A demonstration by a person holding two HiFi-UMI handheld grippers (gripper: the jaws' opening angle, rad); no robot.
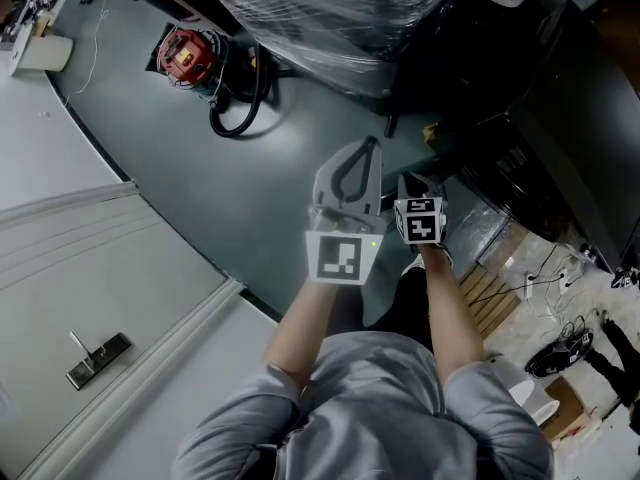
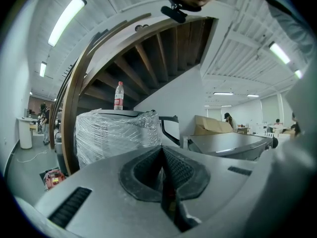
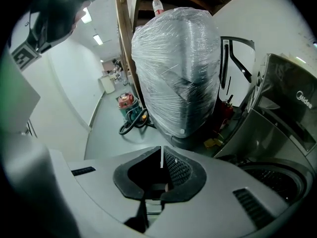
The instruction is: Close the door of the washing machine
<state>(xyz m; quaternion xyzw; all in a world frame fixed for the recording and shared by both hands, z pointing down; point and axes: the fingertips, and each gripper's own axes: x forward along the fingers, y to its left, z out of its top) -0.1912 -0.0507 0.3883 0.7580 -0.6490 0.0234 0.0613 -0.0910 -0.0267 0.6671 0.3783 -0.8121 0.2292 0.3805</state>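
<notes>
washing machine (image 3: 271, 176) | grey top-loader, far right | door (image 3: 280, 125) | raised, tilted upward, open

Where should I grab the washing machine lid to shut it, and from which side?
Take the lid by its free top edge, coming from the front, above the drum. It stands tilted up, so that edge likely swings down easiest. The right gripper faces it; its jaws are together and must open first.

I am looking over a smooth grey-green floor (image 1: 180, 158), where a red canister vacuum (image 1: 186, 55) is sitting near a bulky film-wrapped load (image 3: 176, 68). A dark wooden staircase (image 2: 148, 58) is curving overhead, and long white ceiling tubes (image 2: 67, 20) are glowing.
</notes>
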